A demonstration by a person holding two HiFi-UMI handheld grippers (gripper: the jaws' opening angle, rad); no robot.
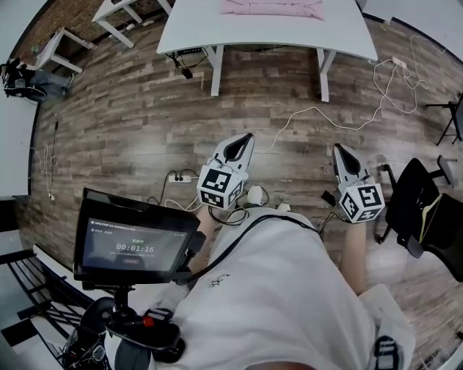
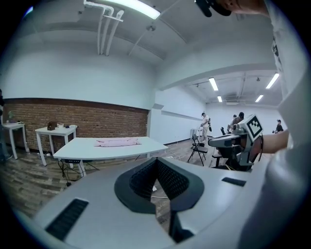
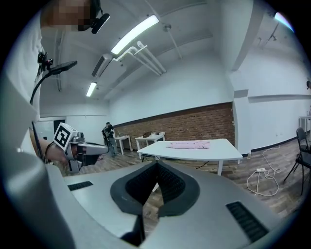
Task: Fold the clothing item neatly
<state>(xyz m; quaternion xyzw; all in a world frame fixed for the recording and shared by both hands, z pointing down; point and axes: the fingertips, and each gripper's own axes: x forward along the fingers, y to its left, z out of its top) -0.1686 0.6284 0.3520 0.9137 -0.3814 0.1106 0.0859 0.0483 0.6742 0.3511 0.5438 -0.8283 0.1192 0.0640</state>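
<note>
Closest in, a black timer screen (image 1: pixel 134 242) sits on a mount at the left of the person's white shirt (image 1: pixel 282 289). Both grippers are held out over the brown plank floor (image 1: pixel 145 123), well short of the white rectangular table (image 1: pixel 217 32). The white left gripper (image 1: pixel 246 141) has its jaws clenched together with nothing between them. The white right gripper (image 1: pixel 338 150) is likewise pressed closed and empty. The pale pink garment (image 1: pixel 273 7) lies flat on the table toward its far edge, well apart from both grippers. A black chair (image 1: pixel 416 195) stands near the right gripper.
</note>
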